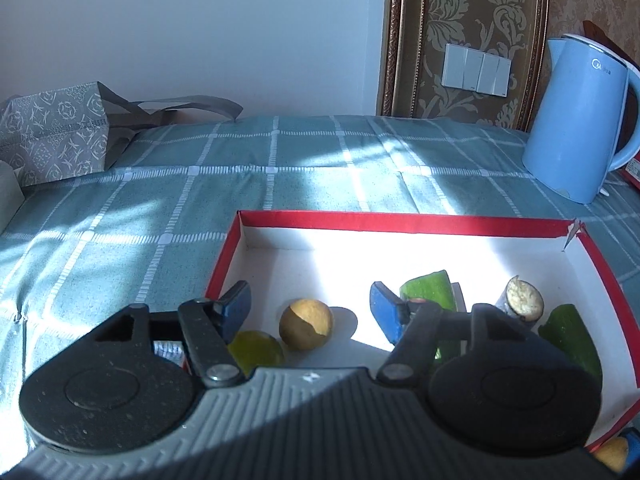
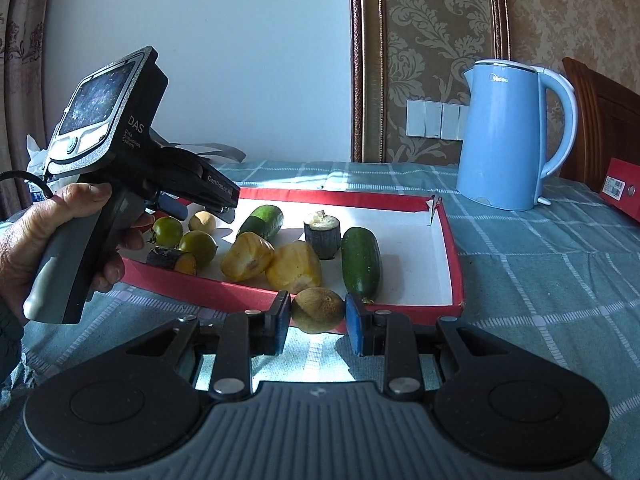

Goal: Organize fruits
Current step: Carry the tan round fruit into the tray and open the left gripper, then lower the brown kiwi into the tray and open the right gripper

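A red-rimmed white box (image 2: 450,256) lies on the checked cloth and holds the fruit. My right gripper (image 2: 318,314) is shut on a small brown round fruit (image 2: 317,310), held just in front of the box's near rim. My left gripper (image 1: 310,308) is open over the box's left end, above a small tan round fruit (image 1: 306,323) that lies loose between its blue fingers (image 1: 236,308). In the right wrist view the left gripper (image 2: 200,210) hangs over green tomatoes (image 2: 168,231). Two cucumbers (image 2: 360,262), yellow pieces (image 2: 248,256) and dark sugarcane stubs (image 2: 323,236) lie in the box.
A blue electric kettle (image 2: 504,136) stands behind the box at the right. A red box (image 2: 622,188) lies at the far right edge. A patterned grey bag (image 1: 56,132) sits at the back left against the wall. The teal checked cloth (image 1: 200,200) covers the table.
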Available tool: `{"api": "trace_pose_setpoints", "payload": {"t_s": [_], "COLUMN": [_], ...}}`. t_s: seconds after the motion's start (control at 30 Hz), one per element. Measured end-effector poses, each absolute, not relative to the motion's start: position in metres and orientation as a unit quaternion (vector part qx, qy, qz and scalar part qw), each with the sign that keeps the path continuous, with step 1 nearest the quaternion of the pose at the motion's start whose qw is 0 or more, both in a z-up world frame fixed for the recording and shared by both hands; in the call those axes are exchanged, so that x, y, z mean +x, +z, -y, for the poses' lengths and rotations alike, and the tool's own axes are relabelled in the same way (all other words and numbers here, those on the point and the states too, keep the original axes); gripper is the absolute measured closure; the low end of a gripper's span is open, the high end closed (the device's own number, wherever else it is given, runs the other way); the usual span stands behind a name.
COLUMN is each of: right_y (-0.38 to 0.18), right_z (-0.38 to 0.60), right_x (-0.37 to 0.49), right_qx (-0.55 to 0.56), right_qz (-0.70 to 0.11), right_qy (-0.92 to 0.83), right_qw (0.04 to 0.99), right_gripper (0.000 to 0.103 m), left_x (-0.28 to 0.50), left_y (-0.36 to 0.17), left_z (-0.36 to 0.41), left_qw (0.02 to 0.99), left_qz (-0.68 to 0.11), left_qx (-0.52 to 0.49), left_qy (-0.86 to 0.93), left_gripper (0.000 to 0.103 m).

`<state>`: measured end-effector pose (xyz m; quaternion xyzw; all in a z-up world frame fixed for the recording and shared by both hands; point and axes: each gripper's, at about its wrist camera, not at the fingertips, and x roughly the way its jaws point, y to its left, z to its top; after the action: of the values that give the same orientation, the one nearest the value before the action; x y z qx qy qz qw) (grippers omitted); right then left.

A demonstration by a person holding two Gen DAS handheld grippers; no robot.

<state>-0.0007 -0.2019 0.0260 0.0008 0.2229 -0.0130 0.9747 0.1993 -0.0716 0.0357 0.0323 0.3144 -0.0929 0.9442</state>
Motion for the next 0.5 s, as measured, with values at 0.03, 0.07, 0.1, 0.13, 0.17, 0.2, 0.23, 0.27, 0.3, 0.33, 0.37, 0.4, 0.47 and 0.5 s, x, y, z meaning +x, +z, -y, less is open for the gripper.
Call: {"api": "trace_pose_setpoints", "payload": {"t_s": [0.03,0.07,0.1,0.13,0.17,0.2,0.23,0.27,0.3,0.33,0.37,0.4,0.47,0.5], "right_y": [0.026,0.026,0.026,0.026,0.026,0.026,0.027,0.027,0.028,0.029,0.03,0.031,0.035,0.038], "right_z": [0.202,0.203,0.203,0.203,0.203,0.203,0.204,0.205,0.206,0.207,0.208,0.21,0.21,0.21], "right_x": [0.0,0.0,0.0,0.0,0.0,0.0,-0.001,-0.001,-0.001,-0.002,-0.002,-0.003,-0.004,-0.002], "right_qx": [0.001,0.002,0.001,0.001,0.0,-0.002,-0.001,0.0,0.001,0.001,0.003,0.004,0.0,-0.008], "right_qz": [-0.223,-0.223,-0.223,-0.223,-0.222,-0.221,-0.219,-0.217,-0.214,-0.212,-0.209,-0.206,-0.194,-0.191], "right_qy": [-0.014,-0.015,-0.015,-0.015,-0.016,-0.018,-0.02,-0.021,-0.023,-0.027,-0.029,-0.032,-0.04,-0.044], "right_qw": [0.975,0.975,0.975,0.975,0.975,0.975,0.976,0.976,0.976,0.977,0.977,0.978,0.98,0.981], "right_gripper": [0.074,0.074,0.074,0.074,0.074,0.074,0.074,0.074,0.074,0.074,0.074,0.074,0.074,0.074], "left_x": [0.195,0.191,0.185,0.179,0.17,0.162,0.15,0.137,0.126,0.111,0.099,0.088,0.073,0.067], "left_y": [0.039,0.043,0.048,0.053,0.058,0.061,0.064,0.066,0.067,0.066,0.066,0.064,0.06,0.056], "left_z": [0.07,0.068,0.064,0.058,0.05,0.043,0.033,0.024,0.016,0.008,0.001,-0.005,-0.013,-0.016], "left_qw": [0.948,0.951,0.953,0.956,0.959,0.961,0.963,0.965,0.967,0.97,0.972,0.974,0.975,0.975], "left_qz": [-0.304,-0.296,-0.29,-0.284,-0.277,-0.27,-0.262,-0.254,-0.247,-0.237,-0.228,-0.221,-0.215,-0.217], "left_qx": [0.035,0.036,0.033,0.025,0.015,0.007,-0.003,-0.011,-0.015,-0.014,-0.014,-0.01,-0.006,-0.006], "left_qy": [-0.086,-0.082,-0.078,-0.072,-0.066,-0.064,-0.062,-0.059,-0.057,-0.054,-0.051,-0.046,-0.049,-0.052], "left_gripper": [0.029,0.029,0.029,0.029,0.029,0.028,0.024,0.018,0.017,0.016,0.016,0.016,0.014,0.013]}}
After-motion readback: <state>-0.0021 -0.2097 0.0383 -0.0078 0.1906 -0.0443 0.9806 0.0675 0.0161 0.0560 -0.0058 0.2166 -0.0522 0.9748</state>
